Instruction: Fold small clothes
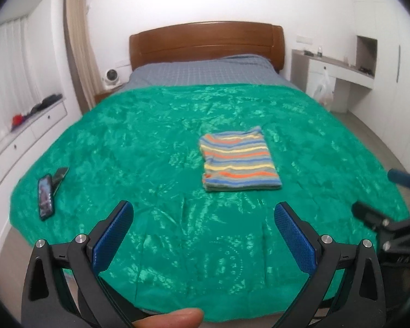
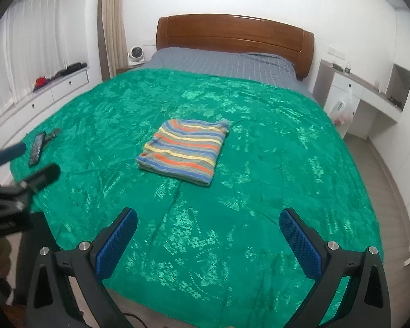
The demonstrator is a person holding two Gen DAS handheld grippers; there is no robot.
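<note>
A striped garment (image 1: 239,161) (image 2: 186,150), folded into a neat rectangle, lies flat on the green bedspread (image 1: 150,136) (image 2: 273,150) near the middle of the bed. My left gripper (image 1: 203,213) hovers open over the bed's near edge, well short of the garment, nothing between its blue pads. My right gripper (image 2: 207,220) is likewise open and empty, back from the garment. Each wrist view catches the other gripper at its side edge: the right one (image 1: 380,196) and the left one (image 2: 32,164). A thumb (image 1: 172,318) shows at the bottom of the left wrist view.
A phone (image 1: 45,196) (image 2: 37,149) and a dark object beside it lie on the bedspread's left side. The wooden headboard (image 1: 205,43) and grey sheet are at the far end. White drawers run along the left wall, a desk (image 2: 369,93) with a plastic bag stands right.
</note>
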